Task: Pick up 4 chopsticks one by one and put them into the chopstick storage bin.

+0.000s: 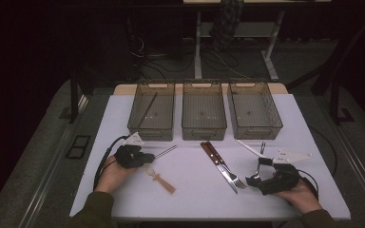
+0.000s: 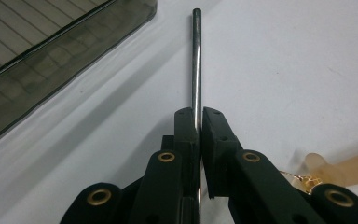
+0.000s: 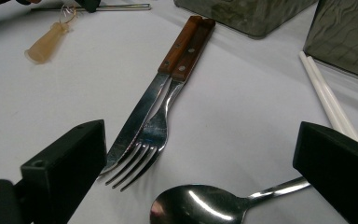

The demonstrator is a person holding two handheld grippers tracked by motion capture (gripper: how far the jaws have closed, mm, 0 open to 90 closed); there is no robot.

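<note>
Steel rod (image 2: 196,70): thin metal stick lying on the white table (image 1: 190,190), pinched between the left gripper (image 2: 199,122) jaws; its far end pokes out toward the left bin (image 1: 152,111)
Left gripper: clamped tight on the rod, just in front of that bin
Right gripper (image 3: 200,154): jaws wide apart, nothing between the pads; a spoon (image 3: 205,203) lies right under the gap
Middle of table: knife (image 3: 149,100) and fork (image 3: 161,119) with wooden handles, side by side and touching
Near left hand: small tan plastic piece (image 1: 159,179), just beside the gripper
Right side: two white sticks (image 3: 328,98) next to the right bin (image 1: 254,109)
Back row: three smoky bins, middle bin (image 1: 203,111) between the others; left one has a thin stick inside
</note>
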